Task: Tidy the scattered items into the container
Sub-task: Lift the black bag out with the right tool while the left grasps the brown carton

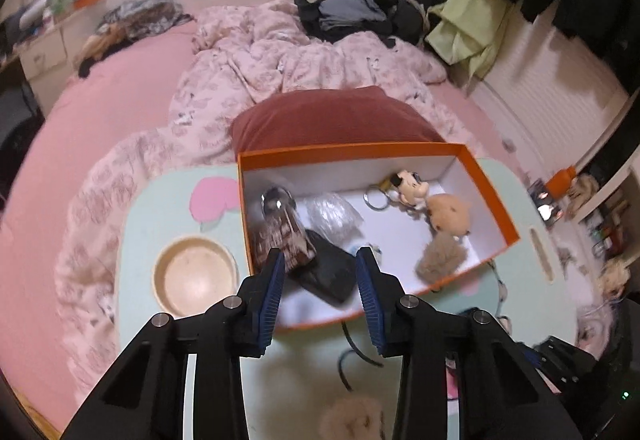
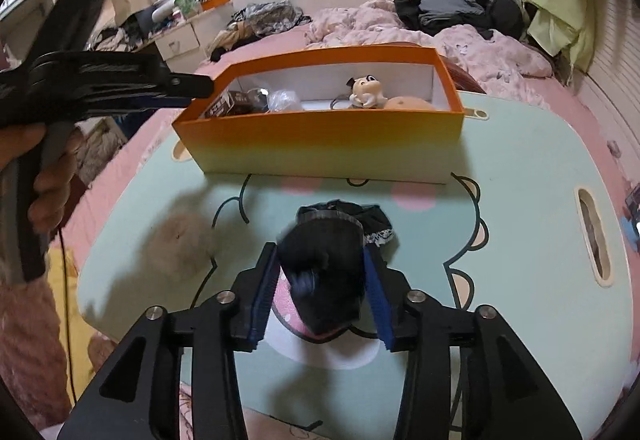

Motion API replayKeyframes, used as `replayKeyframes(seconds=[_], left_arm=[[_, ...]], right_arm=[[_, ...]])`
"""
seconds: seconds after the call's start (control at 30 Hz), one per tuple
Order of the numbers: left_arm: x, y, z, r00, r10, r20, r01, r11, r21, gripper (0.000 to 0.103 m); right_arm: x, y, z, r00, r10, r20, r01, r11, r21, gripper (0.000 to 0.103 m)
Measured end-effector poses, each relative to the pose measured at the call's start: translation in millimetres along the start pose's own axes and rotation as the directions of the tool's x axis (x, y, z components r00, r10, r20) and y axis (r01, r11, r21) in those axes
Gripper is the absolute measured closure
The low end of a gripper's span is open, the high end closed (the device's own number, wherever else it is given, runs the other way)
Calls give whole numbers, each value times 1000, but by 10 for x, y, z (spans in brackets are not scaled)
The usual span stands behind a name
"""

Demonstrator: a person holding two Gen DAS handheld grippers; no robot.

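Orange cardboard box [image 2: 320, 143] with white inside, on the mint-green cartoon-print bench [image 2: 520, 199] — holding a figurine keychain [image 1: 408, 187] and tan plush [image 1: 448, 215]. Right gripper [image 2: 320, 264] jaws clamped on a black fuzzy bundle [image 2: 324, 280]. Left gripper [image 1: 320, 272] over the box — jaws apart, empty.
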State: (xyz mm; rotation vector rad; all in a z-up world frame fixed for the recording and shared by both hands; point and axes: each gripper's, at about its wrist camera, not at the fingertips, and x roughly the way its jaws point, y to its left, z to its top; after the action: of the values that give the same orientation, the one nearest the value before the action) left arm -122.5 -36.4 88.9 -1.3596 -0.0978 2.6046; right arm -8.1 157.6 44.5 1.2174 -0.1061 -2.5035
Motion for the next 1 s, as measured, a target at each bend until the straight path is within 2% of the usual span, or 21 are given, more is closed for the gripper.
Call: replayKeyframes(seconds=[0.1,0.17,0.23,0.3,0.47,0.67,0.8,0.93,1.0], left_arm=[[138,20,37,998,-29,-60,28,999,-16,68],[220,22,25,997,-14,-82,13,1000,-12,68],[254,23,8,997,25,-66,-26,1000,-1,69],[235,16,0,998,34,-50,-34,999,1,69],[24,10,84,1000,11,-1,-11,1000,10,70],[-4,-12,321,998,-27,-52,30,999,44,70],[11,-28,517,999,-7,-53,12,995,96,70],[-5,36,947,999,22,-23,-19,991,135,70],[-52,96,1198,1000,-13,8,12,993,119,70]], right_arm=[[15,-18,3,1000,13,-7,-13,1000,15,59],[38,-22,7,1000,15,-14,-15,1000,13,59],[47,-21,2,1000,20,-16,-20,1000,16,59],[46,-24,-3,1000,24,-18,-24,1000,18,59],[50,-33,-12,1000,17,-18,-17,1000,10,59],[53,-54,50,999,29,-27,-29,1000,12,59],[37,-86,150,998,45,-34,-44,999,15,59],[26,-133,294,997,61,-43,-60,998,23,59],[30,-160,355,997,69,-46,-67,997,33,59]])
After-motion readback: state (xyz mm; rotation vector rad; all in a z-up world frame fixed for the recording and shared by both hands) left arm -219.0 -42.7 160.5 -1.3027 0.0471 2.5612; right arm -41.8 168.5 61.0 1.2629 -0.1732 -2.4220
